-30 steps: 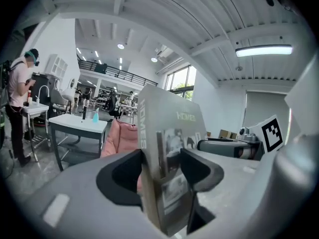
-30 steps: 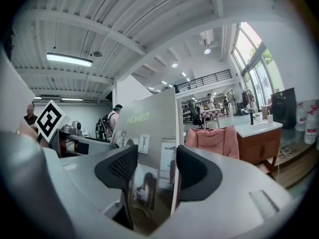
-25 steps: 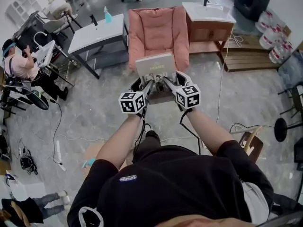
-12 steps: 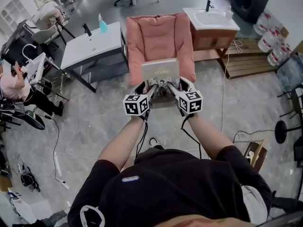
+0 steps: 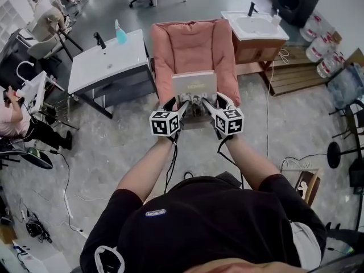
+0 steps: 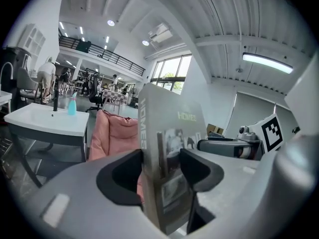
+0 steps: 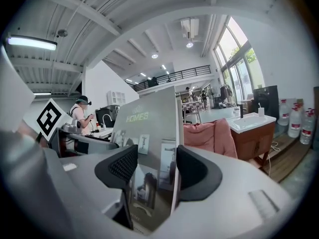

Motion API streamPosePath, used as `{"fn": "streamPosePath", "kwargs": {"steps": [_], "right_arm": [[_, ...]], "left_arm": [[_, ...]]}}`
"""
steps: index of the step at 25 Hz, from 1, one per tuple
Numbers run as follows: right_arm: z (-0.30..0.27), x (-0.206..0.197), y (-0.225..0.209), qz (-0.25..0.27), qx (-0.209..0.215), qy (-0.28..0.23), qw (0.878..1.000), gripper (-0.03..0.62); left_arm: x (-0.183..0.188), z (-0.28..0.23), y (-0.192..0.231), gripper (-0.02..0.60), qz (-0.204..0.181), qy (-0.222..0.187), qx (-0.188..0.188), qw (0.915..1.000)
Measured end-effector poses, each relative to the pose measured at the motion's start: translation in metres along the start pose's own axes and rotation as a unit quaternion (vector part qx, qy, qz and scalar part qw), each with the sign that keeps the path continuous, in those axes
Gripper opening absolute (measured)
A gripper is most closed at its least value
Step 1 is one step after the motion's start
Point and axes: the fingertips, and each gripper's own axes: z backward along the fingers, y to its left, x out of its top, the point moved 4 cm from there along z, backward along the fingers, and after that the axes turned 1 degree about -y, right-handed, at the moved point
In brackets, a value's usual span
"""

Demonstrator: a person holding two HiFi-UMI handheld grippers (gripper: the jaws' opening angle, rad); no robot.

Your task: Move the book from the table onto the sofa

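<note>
A pale grey book [image 5: 194, 85] titled HOMES is held flat in the air between both grippers, just over the front edge of the pink sofa [image 5: 193, 41]. My left gripper [image 5: 178, 104] is shut on the book's near left part, my right gripper [image 5: 210, 102] on its near right part. In the left gripper view the book [image 6: 172, 133] stands pinched between the dark pads of the gripper [image 6: 160, 169], with the sofa [image 6: 112, 133] behind. In the right gripper view the book [image 7: 149, 128] fills the gap of the gripper [image 7: 155, 169]; the sofa [image 7: 212, 133] lies ahead to the right.
A grey table with a white basin top [image 5: 105, 58] and a blue spray bottle [image 5: 120, 34] stands left of the sofa. A wooden cabinet with a basin [image 5: 256, 33] stands to its right, then a pallet [image 5: 296, 70] and water jugs [image 5: 321, 44]. Cables [image 5: 267, 124] cross the floor.
Both grippers have carried the book forward toward the sofa; the sofa and side tables now sit closer and lower in the head view. The grip on the book is unchanged.
</note>
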Motion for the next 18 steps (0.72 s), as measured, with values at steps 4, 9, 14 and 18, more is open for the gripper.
{"fn": "streamPosePath", "kwargs": {"steps": [4, 9, 14, 18], "right_arm": [[-0.013, 0.009, -0.001, 0.006, -0.005, 0.005, 1.000, 0.273], [-0.028, 0.017, -0.009, 0.009, -0.010, 0.009, 1.000, 0.273], [-0.044, 0.009, -0.024, 0.001, -0.006, 0.018, 1.000, 0.273], [-0.071, 0.003, -0.045, -0.012, 0.001, 0.024, 1.000, 0.272]], "left_arm": [[0.009, -0.006, 0.012, 0.239, 0.003, -0.001, -0.007, 1.0000], [0.018, -0.021, 0.023, 0.238, 0.004, 0.004, -0.015, 0.9999], [0.014, -0.040, 0.033, 0.236, 0.006, 0.018, -0.014, 0.9997], [0.015, -0.069, 0.049, 0.236, 0.003, 0.032, -0.009, 0.9994]]}}
